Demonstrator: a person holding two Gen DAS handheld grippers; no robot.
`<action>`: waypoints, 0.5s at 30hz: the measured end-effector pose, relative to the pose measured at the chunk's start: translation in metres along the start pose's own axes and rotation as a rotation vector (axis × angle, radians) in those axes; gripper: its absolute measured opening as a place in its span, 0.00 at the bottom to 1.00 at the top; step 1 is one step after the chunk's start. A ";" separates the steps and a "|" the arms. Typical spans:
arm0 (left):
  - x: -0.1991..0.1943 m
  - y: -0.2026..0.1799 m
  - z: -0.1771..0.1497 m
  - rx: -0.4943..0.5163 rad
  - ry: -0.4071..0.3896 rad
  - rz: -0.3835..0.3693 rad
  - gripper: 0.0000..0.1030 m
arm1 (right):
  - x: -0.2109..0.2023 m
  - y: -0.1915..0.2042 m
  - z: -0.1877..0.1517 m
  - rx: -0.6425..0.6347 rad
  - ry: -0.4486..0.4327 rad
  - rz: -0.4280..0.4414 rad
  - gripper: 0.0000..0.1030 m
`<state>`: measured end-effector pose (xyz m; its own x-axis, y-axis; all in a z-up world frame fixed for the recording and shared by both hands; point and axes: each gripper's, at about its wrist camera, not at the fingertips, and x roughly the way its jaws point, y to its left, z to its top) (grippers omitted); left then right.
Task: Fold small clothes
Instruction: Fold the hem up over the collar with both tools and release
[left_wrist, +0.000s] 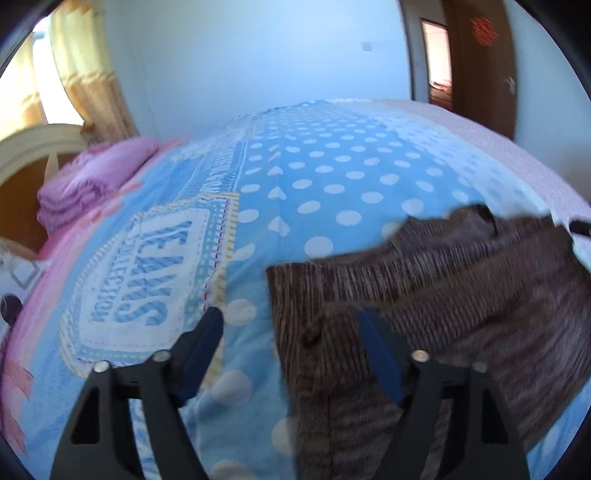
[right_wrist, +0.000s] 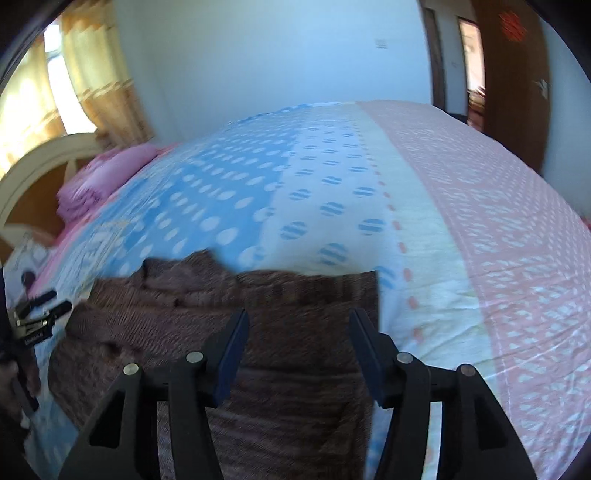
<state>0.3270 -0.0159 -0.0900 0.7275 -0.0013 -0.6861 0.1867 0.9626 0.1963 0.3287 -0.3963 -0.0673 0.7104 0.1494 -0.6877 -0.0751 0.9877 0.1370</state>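
Bedroom walls in pale blue rise behind a bed (left_wrist: 332, 177) that fills both views, its cover dotted white on blue with a "JEANS" patch (left_wrist: 140, 291) toward the left. At far left a yellow curtain (left_wrist: 88, 74) hangs beside a bright window, with a cream headboard (left_wrist: 33, 147) below it and a stack of folded pink cloth (left_wrist: 92, 177) on the bed's corner. Near the middle, the left gripper (left_wrist: 290, 325) stands with its jaws wide apart and nothing between them; its left finger is over the blue cover and its right finger over a brown ribbed garment (left_wrist: 461, 295). That garment lies spread on the cover at the near edge, rumpled at its far side. Seen from the right wrist, the garment (right_wrist: 207, 314) sits lower left to centre, and the right gripper (right_wrist: 299, 325) hovers over its right part, jaws likewise spread and empty. Right of the garment the cover turns cream, then pink with white marks. At far right a brown door (right_wrist: 517, 74) stands open. Both views are motion-blurred.
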 end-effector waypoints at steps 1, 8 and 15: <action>0.001 -0.006 -0.004 0.044 0.017 0.010 0.82 | -0.001 0.012 -0.003 -0.040 0.012 -0.011 0.56; 0.032 -0.044 -0.003 0.260 0.058 0.124 0.84 | 0.043 0.084 -0.018 -0.374 0.144 -0.093 0.56; 0.048 0.006 0.047 0.090 0.047 0.243 0.85 | 0.052 0.066 0.050 -0.281 0.048 -0.176 0.56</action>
<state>0.3942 -0.0232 -0.0887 0.7273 0.2411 -0.6425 0.0702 0.9052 0.4192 0.3955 -0.3256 -0.0587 0.6966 -0.0290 -0.7169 -0.1487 0.9717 -0.1838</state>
